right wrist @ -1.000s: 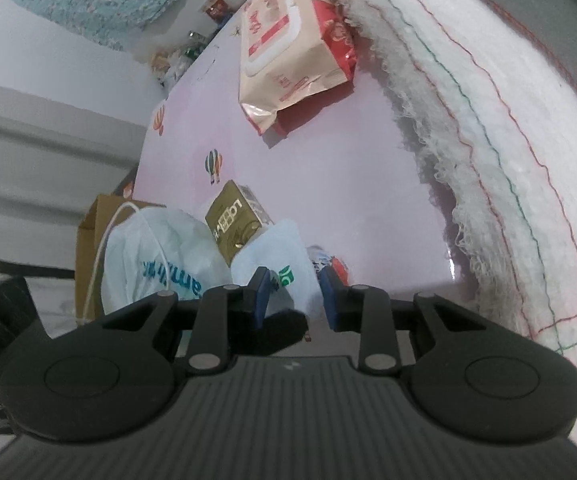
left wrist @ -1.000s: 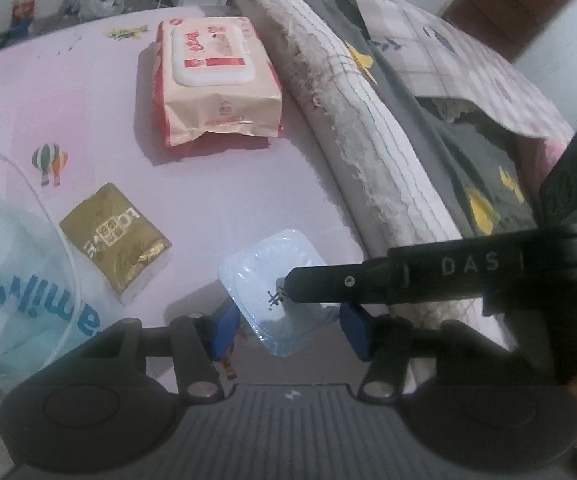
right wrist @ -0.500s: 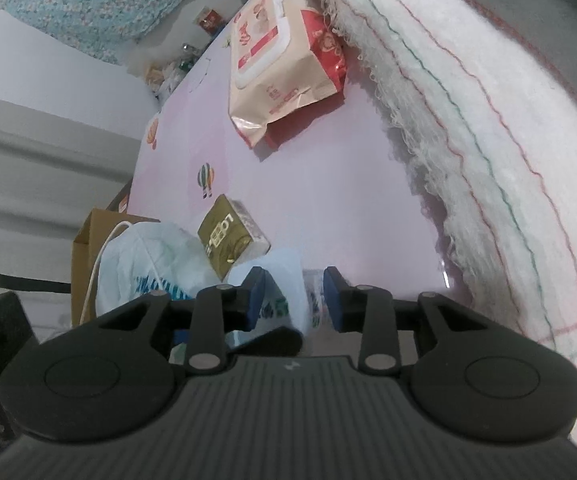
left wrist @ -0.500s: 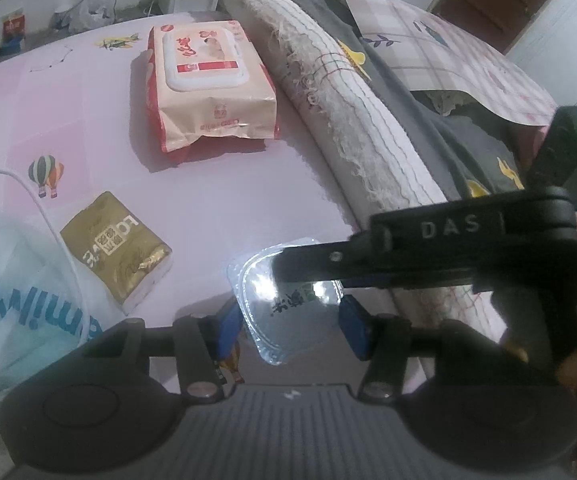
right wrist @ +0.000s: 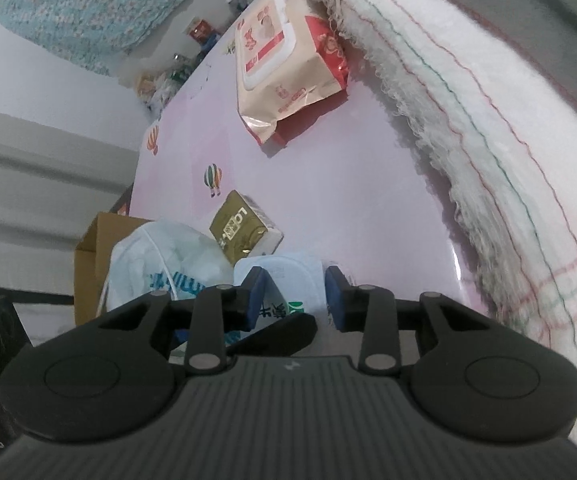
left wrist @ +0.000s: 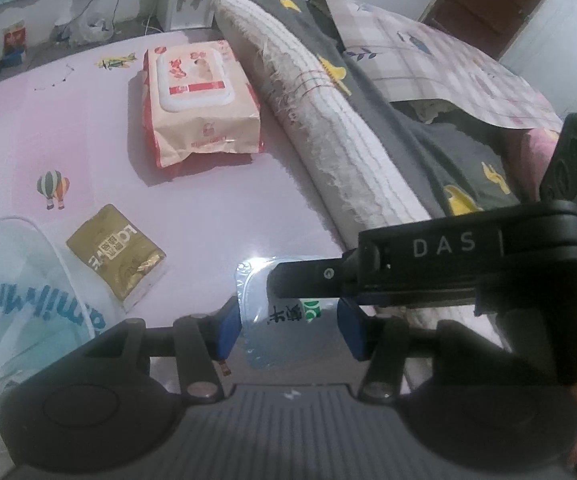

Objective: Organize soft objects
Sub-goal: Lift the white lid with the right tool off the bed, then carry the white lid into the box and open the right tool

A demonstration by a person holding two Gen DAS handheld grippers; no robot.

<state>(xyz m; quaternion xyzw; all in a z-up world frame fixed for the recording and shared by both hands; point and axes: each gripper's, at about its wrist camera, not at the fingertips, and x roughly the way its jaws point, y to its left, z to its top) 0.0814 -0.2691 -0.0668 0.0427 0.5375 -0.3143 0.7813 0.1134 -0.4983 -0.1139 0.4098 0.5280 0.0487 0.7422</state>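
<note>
The left tongs (left wrist: pixel 288 326) reach forward low over the pink sheet of the bed (left wrist: pixel 216 208), their blue pads (left wrist: pixel 227 326) spread to either side of a pale blue tissue pack (left wrist: pixel 254 312) that lies between them at 6 o'clock in the left wrist view. Whether the pads actually touch the pack I cannot tell.

The right tongs (left wrist: pixel 428 268) come in across that view from 3 o'clock, the black body lettered "DAS" lying almost level, its tip over the top of the same pack. In the right wrist view the right tongs (right wrist: pixel 294 300) are tilted so that the bed runs up towards 12 o'clock, and their blue pads (right wrist: pixel 257 296) stand apart on both sides of the tissue pack (right wrist: pixel 284 280), which sits in the gap. Contact there cannot be told either.

A gold tissue packet (left wrist: pixel 116 254) lies flat at 9 o'clock from the left tongs, just beside a white plastic bag (left wrist: pixel 28 292) with blue lettering. A large wet-wipes pack (left wrist: pixel 200 104), beige and red with a white lid, lies well apart at 11 o'clock. A rolled white blanket (left wrist: pixel 328 132) with frayed edges runs from 12 towards 3 o'clock, touching the grey printed cover (left wrist: pixel 428 148) behind it. In the right wrist view a cardboard box (right wrist: pixel 92 256) stands behind the bag at 9 o'clock.
</note>
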